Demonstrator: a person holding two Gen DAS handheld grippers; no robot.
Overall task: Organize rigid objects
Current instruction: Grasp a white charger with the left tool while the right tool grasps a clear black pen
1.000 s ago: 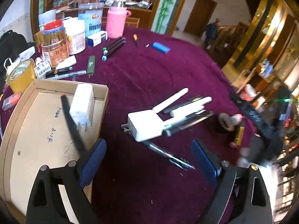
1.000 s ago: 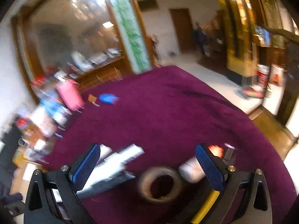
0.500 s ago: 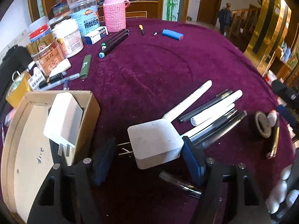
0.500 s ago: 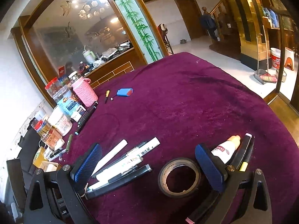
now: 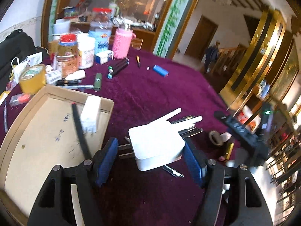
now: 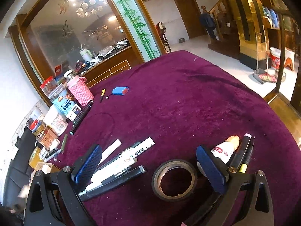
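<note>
Left gripper [image 5: 150, 157] gripped the white plug adapter [image 5: 157, 146]: right pad flat against its side, left pad at the tips of its two metal prongs; jaws had just been closing on it; adapter looked raised off the purple cloth [image 5: 150, 98], above the pile of pens and markers [image 5: 188, 124] on the right; blur made the lift hard to confirm. Cardboard tray [image 5: 37, 131] lay at near left, already holding a second white charger [image 5: 91, 113] and a black pen [image 5: 80, 131], so I judged the tray the destination and the adapter next to go in. Right gripper [image 6: 148, 164] hung released, nothing between its pads, above the black tape roll [image 6: 175, 179]; glue bottle [image 6: 224, 149] just right of it; probably waiting its turn.
</note>
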